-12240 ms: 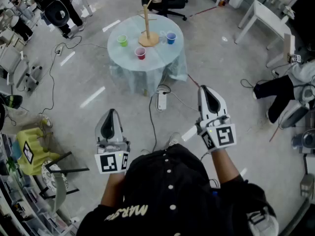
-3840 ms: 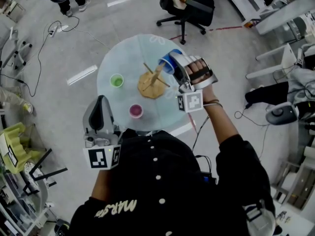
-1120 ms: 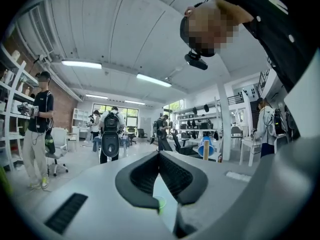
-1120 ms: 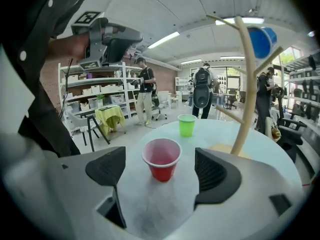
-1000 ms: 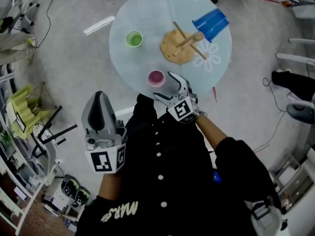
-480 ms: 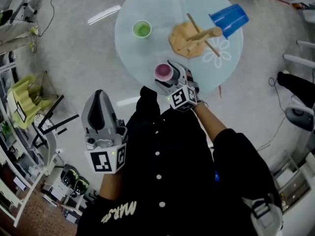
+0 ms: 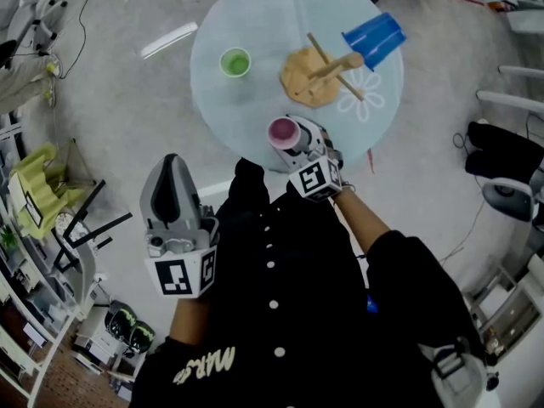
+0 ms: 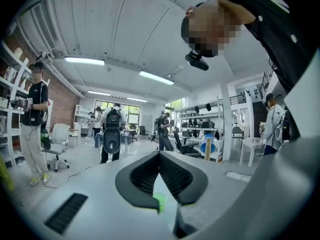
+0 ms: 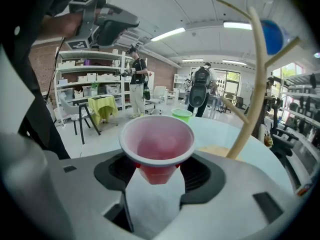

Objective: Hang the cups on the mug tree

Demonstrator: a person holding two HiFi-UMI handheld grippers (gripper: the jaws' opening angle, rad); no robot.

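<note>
Right gripper [image 9: 160,173], fingers just closing, pinches the likely light, crushable red cup [image 9: 157,143] low down; left gripper [image 8: 159,159] fingers clenched, empty.

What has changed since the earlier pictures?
The blue cup left the table and now hangs on the mug tree. The right gripper came back to the red cup; its jaws have just been closing on it. Green cup and left gripper stayed put.
</note>
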